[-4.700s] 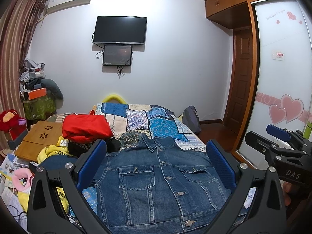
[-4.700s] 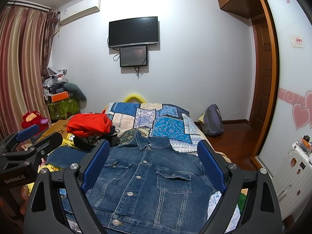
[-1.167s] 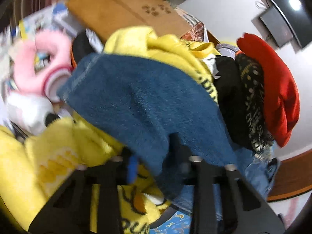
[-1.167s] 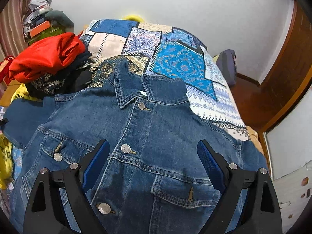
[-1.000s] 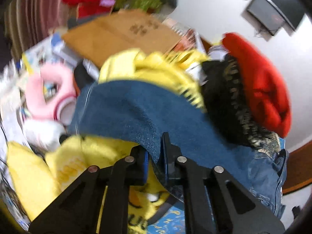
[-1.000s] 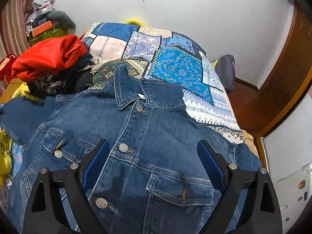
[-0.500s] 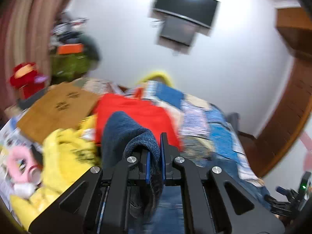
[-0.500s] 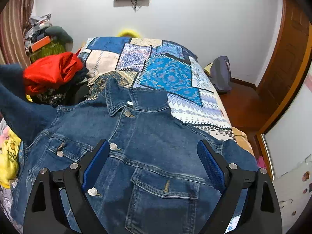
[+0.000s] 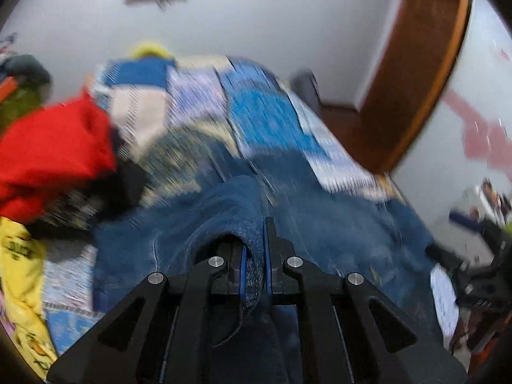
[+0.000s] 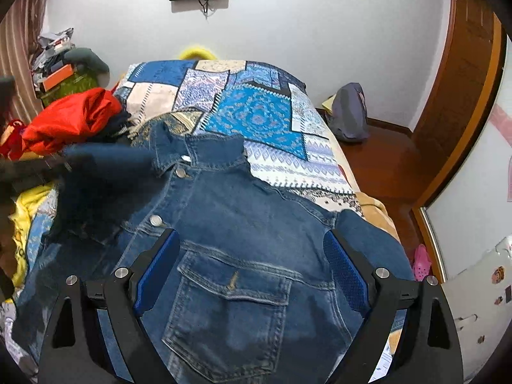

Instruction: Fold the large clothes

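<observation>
A blue denim jacket lies front up on the bed, collar toward the far wall; it also shows in the blurred left wrist view. My left gripper is shut on the jacket's left sleeve and holds it lifted over the jacket's front. In the right wrist view that sleeve hangs across the jacket's left chest, with the left gripper's body at the left edge. My right gripper is open and empty above the chest pocket.
A patchwork quilt covers the bed. A red garment tops a clothes pile at the left, with yellow clothes below it. A grey bag sits on the wooden floor at the right. A wardrobe door stands right.
My left gripper closed on the sleeve at the left of the bed, lifted it and swung it right over the jacket's front. My right gripper stayed open and moved slightly lower over the jacket.
</observation>
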`<act>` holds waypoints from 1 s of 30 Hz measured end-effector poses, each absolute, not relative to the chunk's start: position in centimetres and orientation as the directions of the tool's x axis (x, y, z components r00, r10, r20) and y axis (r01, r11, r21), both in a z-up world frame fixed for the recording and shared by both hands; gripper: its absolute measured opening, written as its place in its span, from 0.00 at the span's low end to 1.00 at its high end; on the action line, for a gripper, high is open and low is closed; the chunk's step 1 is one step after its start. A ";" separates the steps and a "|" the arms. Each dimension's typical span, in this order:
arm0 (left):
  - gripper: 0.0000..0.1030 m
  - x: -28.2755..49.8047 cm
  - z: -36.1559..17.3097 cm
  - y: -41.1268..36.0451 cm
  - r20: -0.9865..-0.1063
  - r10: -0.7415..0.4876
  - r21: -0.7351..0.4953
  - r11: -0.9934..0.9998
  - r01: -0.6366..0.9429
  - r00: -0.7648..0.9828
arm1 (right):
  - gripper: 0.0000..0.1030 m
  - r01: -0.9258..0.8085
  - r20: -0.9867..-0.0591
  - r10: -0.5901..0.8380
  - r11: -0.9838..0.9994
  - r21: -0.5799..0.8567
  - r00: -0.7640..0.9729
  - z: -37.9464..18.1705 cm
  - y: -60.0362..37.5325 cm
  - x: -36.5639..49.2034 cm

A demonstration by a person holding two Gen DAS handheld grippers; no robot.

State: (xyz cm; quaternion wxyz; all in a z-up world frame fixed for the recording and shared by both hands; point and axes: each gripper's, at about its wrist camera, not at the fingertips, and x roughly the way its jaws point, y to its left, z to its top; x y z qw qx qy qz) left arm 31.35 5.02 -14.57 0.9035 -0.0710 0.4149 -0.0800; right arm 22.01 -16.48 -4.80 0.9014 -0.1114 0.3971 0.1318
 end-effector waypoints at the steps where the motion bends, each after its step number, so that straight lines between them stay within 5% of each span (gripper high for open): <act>1: 0.07 31.6 -15.8 4.1 -0.761 -0.226 -0.201 0.973 0.110 0.608 | 0.87 -0.327 -0.747 0.147 0.940 -0.099 0.649 -4.9 -16.6 21.9; 7: 0.09 31.2 -19.3 -0.5 -0.837 -0.220 -0.143 0.972 0.189 0.501 | 0.87 -0.339 -0.760 0.139 0.934 -0.112 0.635 -5.6 -16.8 21.7; 12: 0.49 29.7 -20.0 -0.7 -0.858 -0.233 -0.161 0.968 0.191 0.457 | 0.87 -0.362 -0.764 0.141 0.924 -0.127 0.629 -5.7 -16.1 21.3; 21: 0.63 26.5 -15.1 3.5 -0.788 -0.189 -0.137 0.982 0.132 0.587 | 0.87 -0.424 -0.741 0.187 0.894 -0.145 0.645 -4.2 -13.1 21.1; 30: 0.78 23.4 -11.7 12.1 -0.697 0.042 -0.043 0.994 -0.100 0.715 | 0.87 -0.551 -0.741 0.276 0.821 -0.148 0.611 -3.6 -6.6 21.2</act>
